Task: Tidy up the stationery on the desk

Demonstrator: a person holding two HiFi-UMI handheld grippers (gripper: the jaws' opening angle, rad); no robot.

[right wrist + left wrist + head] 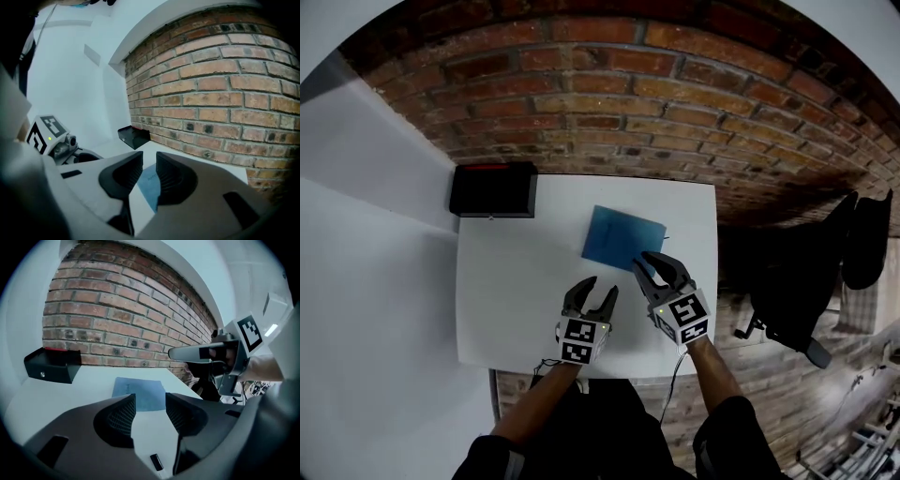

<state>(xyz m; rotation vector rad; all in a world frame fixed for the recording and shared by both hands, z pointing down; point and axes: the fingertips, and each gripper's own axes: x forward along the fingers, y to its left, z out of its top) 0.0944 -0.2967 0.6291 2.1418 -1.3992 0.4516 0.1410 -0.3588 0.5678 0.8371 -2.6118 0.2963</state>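
Head view shows a white desk [511,291] set against a brick wall [628,103], with both grippers held over its near half. A blue notebook [622,234] lies flat on the far right part of the desk, turned a little askew to the desk's edges. A black box [493,189] with a red strip along its top sits at the far left corner, well apart from the notebook. The left gripper [602,286] hangs over bare desktop near the middle of the near edge, just short of the notebook; in the left gripper view its jaws stand well apart, and only the desk and the notebook's near edge [139,391] show through the gap, so it has hold of nothing. The right gripper [647,262] is just to the right of it and slightly farther in, its tips over the notebook's near right corner. Whether they touch the cover cannot be told. In the right gripper view its jaws are parted by a narrower gap, again with nothing gripped: the white desktop and a strip of the notebook [151,186] lie beyond them, with the black box [134,136] farther off beside the wall.
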